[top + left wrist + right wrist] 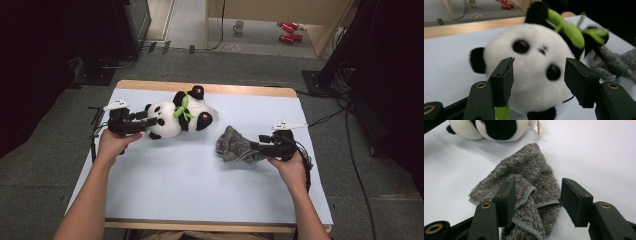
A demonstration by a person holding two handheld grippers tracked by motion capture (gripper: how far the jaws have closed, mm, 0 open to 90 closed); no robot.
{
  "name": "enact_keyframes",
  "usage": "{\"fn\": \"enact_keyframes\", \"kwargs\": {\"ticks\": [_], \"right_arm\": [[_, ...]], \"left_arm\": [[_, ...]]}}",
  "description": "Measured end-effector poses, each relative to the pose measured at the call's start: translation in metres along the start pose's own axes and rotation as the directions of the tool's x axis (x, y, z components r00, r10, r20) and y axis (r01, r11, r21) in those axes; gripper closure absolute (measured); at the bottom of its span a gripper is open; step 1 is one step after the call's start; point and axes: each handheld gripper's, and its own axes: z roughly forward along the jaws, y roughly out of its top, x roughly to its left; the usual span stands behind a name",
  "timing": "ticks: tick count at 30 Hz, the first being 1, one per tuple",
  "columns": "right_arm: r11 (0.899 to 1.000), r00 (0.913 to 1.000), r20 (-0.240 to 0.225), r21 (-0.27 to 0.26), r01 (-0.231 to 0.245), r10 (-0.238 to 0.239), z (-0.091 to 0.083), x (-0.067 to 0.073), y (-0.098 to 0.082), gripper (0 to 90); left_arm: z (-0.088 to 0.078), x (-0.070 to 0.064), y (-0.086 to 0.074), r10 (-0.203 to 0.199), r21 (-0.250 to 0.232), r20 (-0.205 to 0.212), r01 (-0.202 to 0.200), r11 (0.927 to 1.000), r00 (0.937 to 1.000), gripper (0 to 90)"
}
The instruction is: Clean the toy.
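Observation:
A black-and-white panda plush (pixel 180 117) with a green scarf lies on its side at the back left of the white table top (pixel 190 185). My left gripper (pixel 150 121) reaches in from the left, and its jaws stand apart on either side of the panda's head (pixel 531 50) without visibly squeezing it. A crumpled grey towel (pixel 232 142) lies right of the panda. My right gripper (pixel 252 146) comes at it from the right. In the right gripper view its jaws (pixel 538 182) are open over the towel (pixel 529 165), a raised fold between them.
The table's wooden back edge (pixel 200 87) runs just behind the panda. On the floor beyond are a mug (pixel 239 26) and red cans (pixel 289 31) by a wooden frame. Cables (pixel 350 135) trail off the right side. The white surface extends toward me.

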Motion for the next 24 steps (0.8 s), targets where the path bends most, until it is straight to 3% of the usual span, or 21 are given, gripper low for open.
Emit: {"fn": "enact_keyframes", "kwargs": {"ticks": [2, 6, 11, 14, 17, 24], "right_arm": [[1.0, 1.0, 0.006, 0.001, -0.007, 0.007, -0.001, -0.002, -0.001, 46.2], [1.0, 0.9999, 0.011, 0.002, -0.011, 0.011, -0.002, -0.004, -0.002, 46.3], [1.0, 0.9999, 0.01, -0.002, -0.01, 0.01, -0.005, -0.007, -0.003, 46.3], [1.0, 0.9998, 0.012, -0.016, -0.014, 0.014, -0.01, -0.012, -0.005, 44.8], [1.0, 0.9995, 0.02, -0.021, -0.022, 0.023, -0.014, -0.019, -0.008, 42.0], [0.999, 0.998, 0.047, -0.02, -0.042, 0.043, -0.019, -0.034, -0.019, 41.6]], "left_arm": [[0.006, 0.001, -0.002, 0.016, -0.004, -0.024, -0.017, 0.9999, 0.9996, 40.8], [0.005, 0.003, -0.001, -0.015, -0.025, -0.017, 0.014, 0.9996, 0.9998, 40.5], [-0.007, 0.001, -0.001, -0.006, -0.029, -0.005, 0.006, 0.9996, 1.0, 37.8], [-0.016, -0.001, -0.002, 0.026, -0.015, -0.014, -0.026, 0.9996, 0.9996, 36.4], [-0.024, -0.004, -0.006, 0.034, -0.033, -0.018, -0.035, 0.9989, 0.9993, 35.6], [-0.036, -0.005, -0.021, 0.055, -0.003, -0.04, -0.055, 0.9985, 0.9977, 35.2]]}}
